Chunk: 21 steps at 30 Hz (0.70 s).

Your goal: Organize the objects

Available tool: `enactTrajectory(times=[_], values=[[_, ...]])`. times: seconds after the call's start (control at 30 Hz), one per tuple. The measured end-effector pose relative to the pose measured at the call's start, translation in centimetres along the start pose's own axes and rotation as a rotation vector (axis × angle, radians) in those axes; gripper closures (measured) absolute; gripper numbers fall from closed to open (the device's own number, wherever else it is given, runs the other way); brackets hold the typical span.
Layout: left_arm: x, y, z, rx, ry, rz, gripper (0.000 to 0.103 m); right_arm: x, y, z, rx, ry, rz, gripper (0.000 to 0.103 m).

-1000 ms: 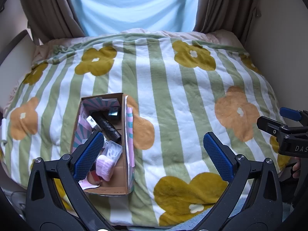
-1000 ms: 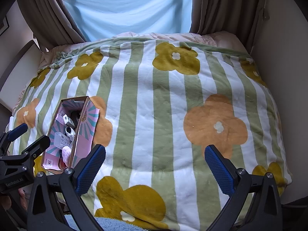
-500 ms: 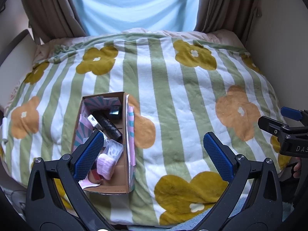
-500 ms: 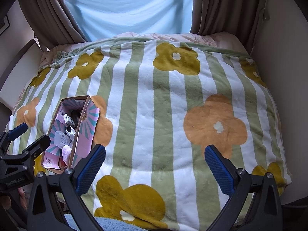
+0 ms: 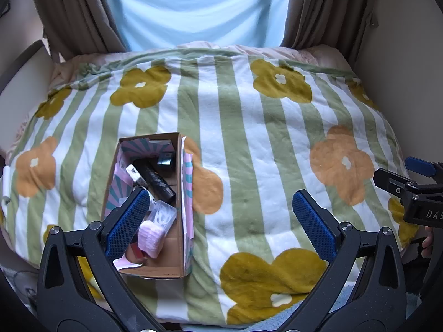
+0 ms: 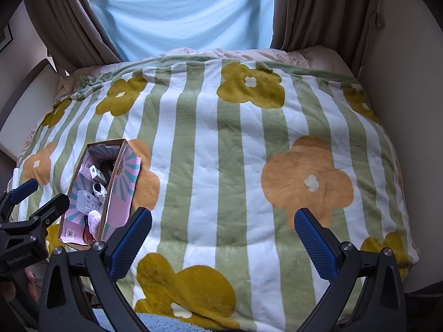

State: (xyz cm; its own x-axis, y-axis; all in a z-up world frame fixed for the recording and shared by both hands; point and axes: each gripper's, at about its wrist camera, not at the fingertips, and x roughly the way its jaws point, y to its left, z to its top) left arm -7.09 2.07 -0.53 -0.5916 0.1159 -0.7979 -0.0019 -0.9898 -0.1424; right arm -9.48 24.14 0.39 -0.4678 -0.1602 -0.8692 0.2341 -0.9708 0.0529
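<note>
The open cardboard box with a pink-and-teal striped lining (image 5: 151, 204) lies on the green-striped, flower-print blanket (image 5: 249, 152) covering the bed, packed with a black cylinder (image 5: 156, 178), a pink knitted piece (image 5: 151, 238) and small cartons. The left gripper (image 5: 220, 221) and right gripper (image 6: 223, 238) both hang with fingers spread wide, holding nothing. Risk: on soft bedding, the box could tip or slide when 1 item is pulled from the clutter.

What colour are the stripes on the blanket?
The blanket has green and white stripes with yellow and orange flowers, clearest in the right wrist view.
</note>
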Motion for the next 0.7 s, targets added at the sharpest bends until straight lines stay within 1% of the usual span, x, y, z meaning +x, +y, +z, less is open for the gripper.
enactTrajectory(times=[0.13, 0.27, 0.37, 0.43, 0.6, 0.7], values=[[0.0, 0.0, 0.0, -0.001, 0.005, -0.002, 0.001, 0.0, 0.0, 0.0, 0.001, 0.001, -0.001, 0.001], [0.1, -0.5, 0.1, 0.004, 0.005, 0.012, 0.001, 0.0, 0.1, 0.0, 0.001, 0.000, -0.001, 0.001], [0.0, -0.7, 0.1, 0.005, 0.001, 0.001, 0.001, 0.0, 0.1, 0.0, 0.001, 0.000, -0.001, 0.001], [0.1, -0.8, 0.1, 0.004, 0.013, -0.013, 0.001, 0.0, 0.0, 0.0, 0.001, 0.000, -0.001, 0.001], [1.0, -1.5, -0.2, 0.011, 0.055, 0.006, 0.001, 0.1, -0.2, -0.2, 0.002, 0.007, -0.004, 0.001], [1.4, -1.5, -0.2, -0.009, 0.065, -0.019, 0.001, 0.3, -0.6, -0.5, 0.006, 0.012, -0.011, 0.001]])
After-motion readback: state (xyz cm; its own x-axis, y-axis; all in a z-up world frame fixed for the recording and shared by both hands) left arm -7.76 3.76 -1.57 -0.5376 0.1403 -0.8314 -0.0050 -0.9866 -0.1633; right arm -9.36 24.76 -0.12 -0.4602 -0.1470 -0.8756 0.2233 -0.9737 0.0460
